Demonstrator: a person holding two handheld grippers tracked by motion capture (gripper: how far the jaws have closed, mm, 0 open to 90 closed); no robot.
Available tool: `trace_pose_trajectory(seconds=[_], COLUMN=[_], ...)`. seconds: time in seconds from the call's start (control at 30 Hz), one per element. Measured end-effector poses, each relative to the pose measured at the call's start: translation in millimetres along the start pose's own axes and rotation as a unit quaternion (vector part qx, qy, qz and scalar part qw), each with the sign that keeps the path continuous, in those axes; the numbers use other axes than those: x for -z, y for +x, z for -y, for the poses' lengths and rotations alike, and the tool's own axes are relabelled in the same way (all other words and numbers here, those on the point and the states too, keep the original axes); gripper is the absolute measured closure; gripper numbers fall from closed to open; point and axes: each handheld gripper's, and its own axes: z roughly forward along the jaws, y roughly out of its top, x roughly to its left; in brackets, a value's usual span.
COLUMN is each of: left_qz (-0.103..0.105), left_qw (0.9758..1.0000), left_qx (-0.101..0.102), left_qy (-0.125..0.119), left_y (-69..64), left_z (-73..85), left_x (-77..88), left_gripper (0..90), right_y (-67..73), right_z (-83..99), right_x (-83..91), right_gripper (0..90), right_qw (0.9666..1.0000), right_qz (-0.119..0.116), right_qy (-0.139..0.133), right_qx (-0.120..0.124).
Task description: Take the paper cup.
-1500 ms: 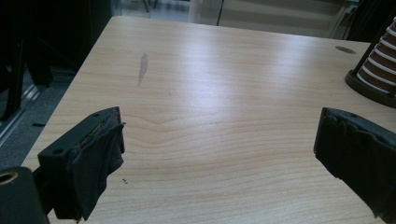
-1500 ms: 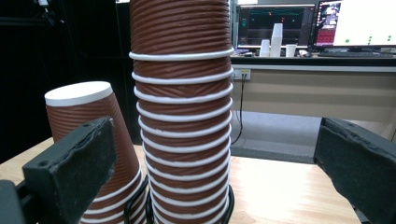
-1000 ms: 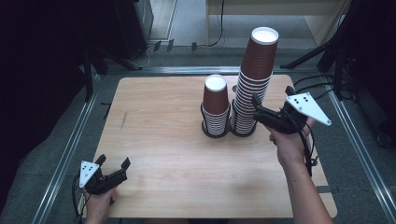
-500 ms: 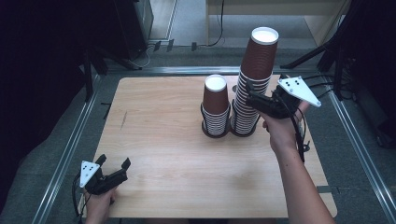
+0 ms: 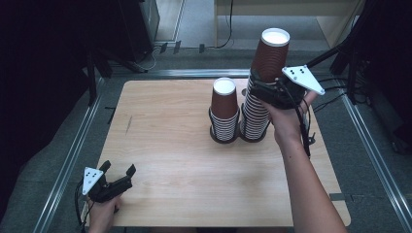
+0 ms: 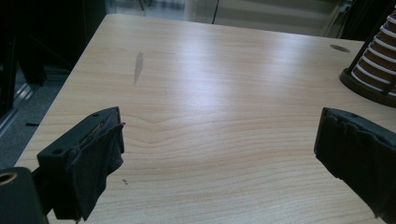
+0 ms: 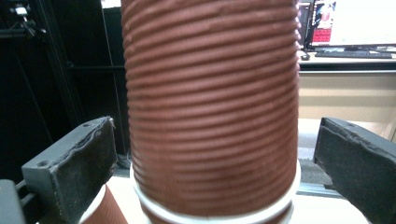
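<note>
My left gripper point(image 5: 118, 180) rested at near-left corner of pale wooden table point(image 5: 170, 145), jaws wide, unmoved from second before. Short stack of ribbed brown paper cups point(image 5: 224, 112) stood mid-table in black ring holder. Beside it, tall stack of same cups point(image 5: 262, 87). My right gripper point(image 5: 262, 92) had risen from low on tall stack to its top cup point(image 7: 210, 107), jaws wide either side, not clamping. Probably next: squeeze, lift cup off.

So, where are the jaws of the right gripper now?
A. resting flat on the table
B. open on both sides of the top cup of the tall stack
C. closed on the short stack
B: the right gripper has its jaws apart, the top cup between them, untouched.
</note>
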Motion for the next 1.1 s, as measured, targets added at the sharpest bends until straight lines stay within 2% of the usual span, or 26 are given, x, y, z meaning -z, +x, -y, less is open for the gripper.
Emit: trace_pose_trajectory(seconds=[0.27, 0.4, 0.47, 0.67, 0.73, 1.1], left_qz=[0.001, 0.000, 0.000, 0.001, 0.000, 0.001], left_qw=[1.0000, 1.0000, 1.0000, 1.0000, 1.0000, 1.0000], left_qx=[-0.001, -0.005, -0.006, -0.006, -0.006, -0.005], left_qy=[0.003, 0.005, 0.005, 0.005, 0.005, 0.005], left_y=[-0.6, -0.7, -1.1, -1.1, -1.3, -1.0], left_z=[-0.2, -0.3, -0.2, -0.3, -0.2, -0.3], left_x=[-0.7, -0.8, -1.1, -1.2, -1.3, -1.3], left_gripper=[1.9, 1.9, 1.9, 1.9, 1.9, 1.9], right_y=[2.9, 1.6, -1.3, -0.6, 2.1, 3.6], right_z=[0.0, 3.6, 4.5, 2.7, 0.7, -4.1], right_x=[-12.0, -16.9, -19.1, -19.4, -18.3, -18.3], right_gripper=[0.4, 4.2, 4.6, 5.4, 8.2, 9.1], right_qw=[0.9999, 0.9998, 0.9999, 0.9999, 0.9996, 0.9995], right_qz=[0.009, 0.012, 0.003, 0.005, 0.008, 0.014], right_qy=[0.008, 0.013, 0.013, 0.015, 0.013, 0.018], right_qx=[0.010, 0.006, -0.003, 0.007, 0.022, 0.023])
